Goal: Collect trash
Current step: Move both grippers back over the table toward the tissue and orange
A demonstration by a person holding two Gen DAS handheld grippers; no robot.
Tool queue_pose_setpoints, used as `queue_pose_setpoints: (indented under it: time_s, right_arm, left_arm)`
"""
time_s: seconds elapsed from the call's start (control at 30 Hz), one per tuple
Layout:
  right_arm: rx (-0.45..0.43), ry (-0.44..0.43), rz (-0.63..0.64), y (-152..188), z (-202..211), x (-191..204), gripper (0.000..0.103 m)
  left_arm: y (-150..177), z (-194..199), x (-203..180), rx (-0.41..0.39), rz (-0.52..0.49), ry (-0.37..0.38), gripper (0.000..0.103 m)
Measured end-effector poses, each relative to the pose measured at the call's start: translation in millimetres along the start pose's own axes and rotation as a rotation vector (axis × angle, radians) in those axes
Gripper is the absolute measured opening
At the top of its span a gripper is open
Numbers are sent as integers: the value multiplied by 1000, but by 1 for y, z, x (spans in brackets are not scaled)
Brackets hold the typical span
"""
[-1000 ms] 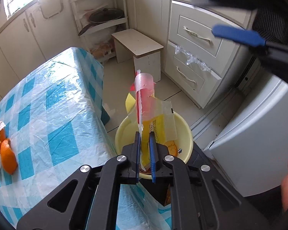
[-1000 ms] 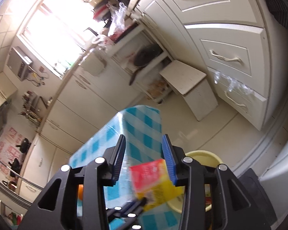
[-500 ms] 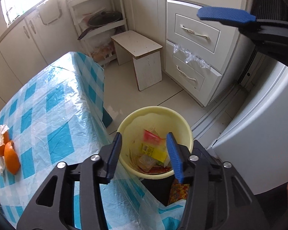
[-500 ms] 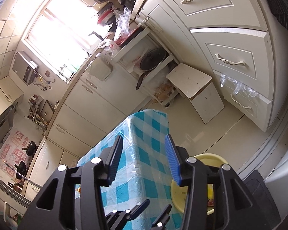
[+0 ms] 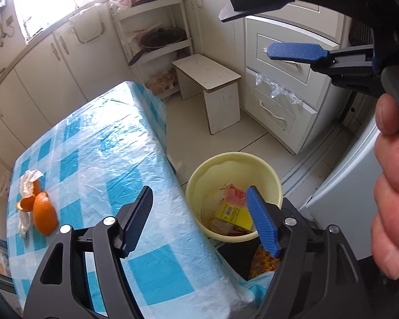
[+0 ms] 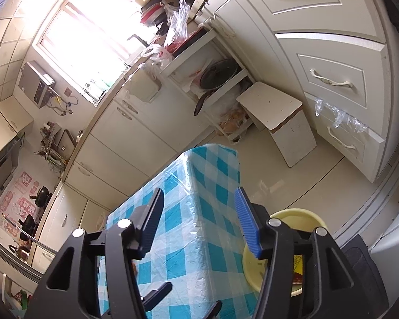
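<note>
My left gripper is open and empty, held above the table's near edge beside the yellow bin. The red and yellow wrapper lies inside the bin with other scraps. Orange peels and a crumpled tissue lie on the blue checked tablecloth at the far left. My right gripper is open and empty, high above the table; one of its fingers shows at the upper right in the left wrist view. The bin also shows in the right wrist view.
A white stool stands on the floor beyond the bin. Cream drawers and a shelf rack with a pan line the far wall. A grey appliance stands right of the bin.
My left gripper opened and dropped the wrapper into the bin, then drew back to the left over the table's edge. My right gripper stayed open and tilted slightly.
</note>
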State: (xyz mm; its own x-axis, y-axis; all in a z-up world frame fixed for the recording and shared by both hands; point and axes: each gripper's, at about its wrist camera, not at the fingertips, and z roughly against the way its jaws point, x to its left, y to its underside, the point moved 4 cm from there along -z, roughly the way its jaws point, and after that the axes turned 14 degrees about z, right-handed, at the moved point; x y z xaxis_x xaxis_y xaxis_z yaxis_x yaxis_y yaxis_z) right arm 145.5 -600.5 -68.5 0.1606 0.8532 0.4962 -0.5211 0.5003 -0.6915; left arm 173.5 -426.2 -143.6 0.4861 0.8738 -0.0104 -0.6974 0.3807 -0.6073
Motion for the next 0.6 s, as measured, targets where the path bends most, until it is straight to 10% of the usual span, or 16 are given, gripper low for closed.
queue_pose_setpoints:
  time_s: [0.6]
  right_arm:
    - [125,-23,93,18,-40,42,60]
  left_arm:
    - [24,42,157,-11,254,-144,75]
